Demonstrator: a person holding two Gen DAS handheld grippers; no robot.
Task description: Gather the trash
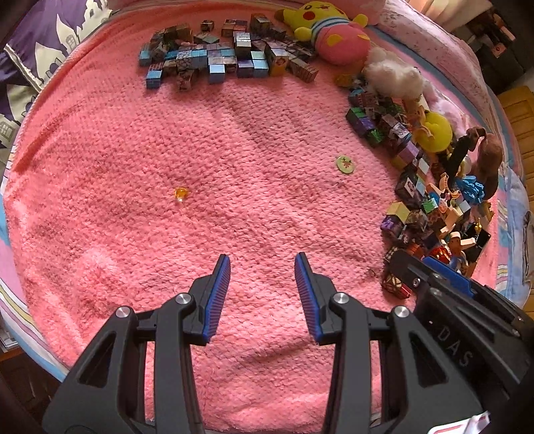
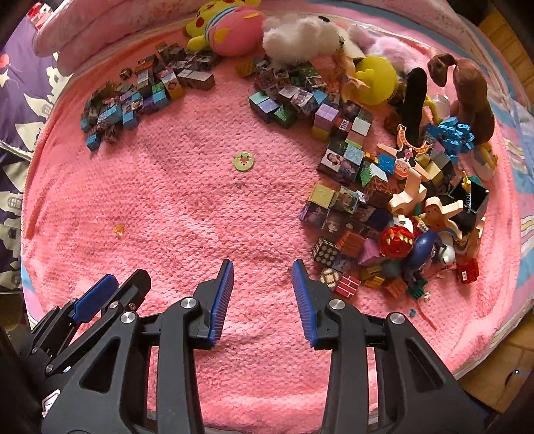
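Note:
A small orange bead (image 1: pixel 181 193) lies on the pink blanket (image 1: pixel 233 140), ahead and left of my left gripper (image 1: pixel 262 263), which is open and empty. A round green token (image 1: pixel 345 165) lies further right. In the right wrist view the same token (image 2: pixel 243 161) sits straight ahead and the orange bead (image 2: pixel 119 229) far to the left. My right gripper (image 2: pixel 262 267) is open with nothing between its fingers. The left gripper (image 2: pixel 110 290) shows at the lower left of the right wrist view; the right gripper (image 1: pixel 444 277) shows at the lower right of the left wrist view.
A heap of picture cubes (image 1: pixel 213 56) lies at the back. More cubes, wooden figures and plastic toys (image 2: pixel 383 207) pile up on the right. Plush toys (image 2: pixel 230 26) line the far edge. The blanket ends at the bed's rim (image 2: pixel 494 350) on the right.

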